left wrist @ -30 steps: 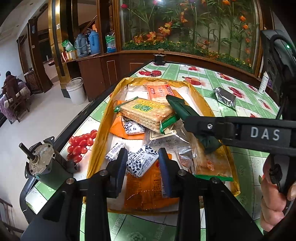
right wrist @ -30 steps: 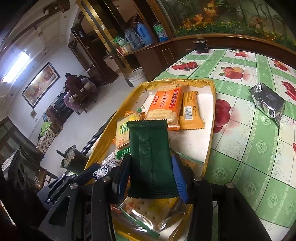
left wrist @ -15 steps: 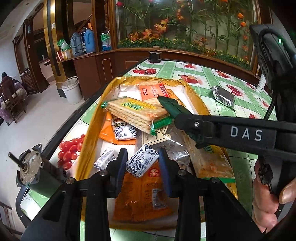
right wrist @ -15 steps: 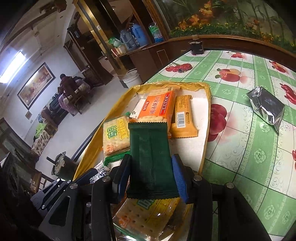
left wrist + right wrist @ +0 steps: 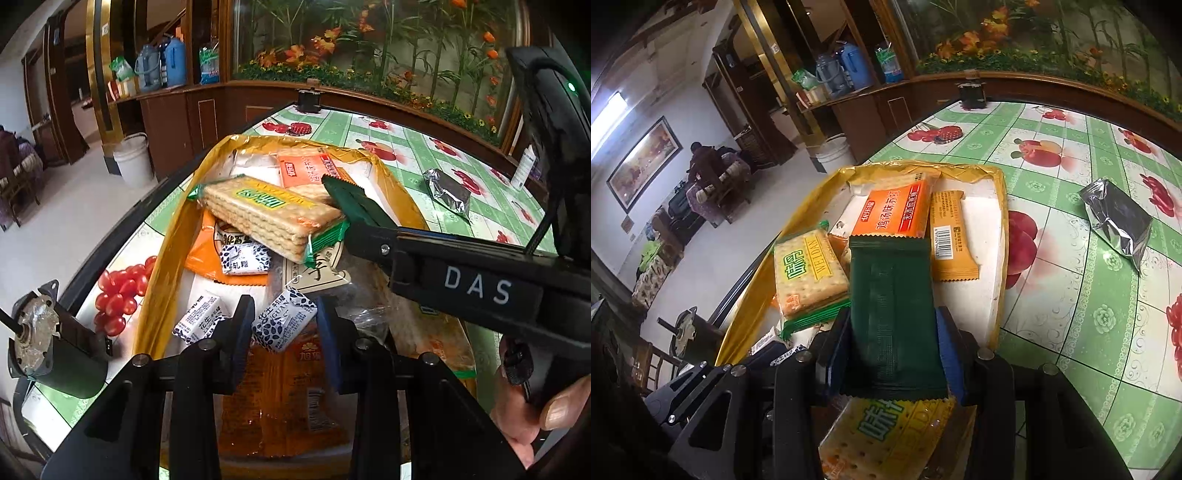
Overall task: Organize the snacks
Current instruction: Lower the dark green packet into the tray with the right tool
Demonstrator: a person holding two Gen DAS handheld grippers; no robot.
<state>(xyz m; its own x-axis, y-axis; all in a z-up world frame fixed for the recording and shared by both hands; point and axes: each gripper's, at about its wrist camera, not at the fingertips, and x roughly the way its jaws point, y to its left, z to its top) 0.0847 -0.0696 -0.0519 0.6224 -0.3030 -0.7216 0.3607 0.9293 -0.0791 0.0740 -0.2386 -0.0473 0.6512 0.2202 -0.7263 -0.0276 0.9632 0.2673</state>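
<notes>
While left tongs (image 5: 284, 328) pinch a light peanut candy (image 5: 283, 322), right tongs (image 5: 892, 350) clamp a soft, crushable green packet (image 5: 892, 314) mid-body.

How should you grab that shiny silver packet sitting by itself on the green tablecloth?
Grip the silver packet across its puffy middle, coming down from above. It lies flat on the tablecloth with nothing beside it, so the fingers probably fit either side. Its crinkled end seams look thin and slippery.

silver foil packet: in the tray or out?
Out. The silver foil packet lies on the green fruit-print tablecloth, clear of the gold tray's rim, apart from the snacks inside.
</notes>
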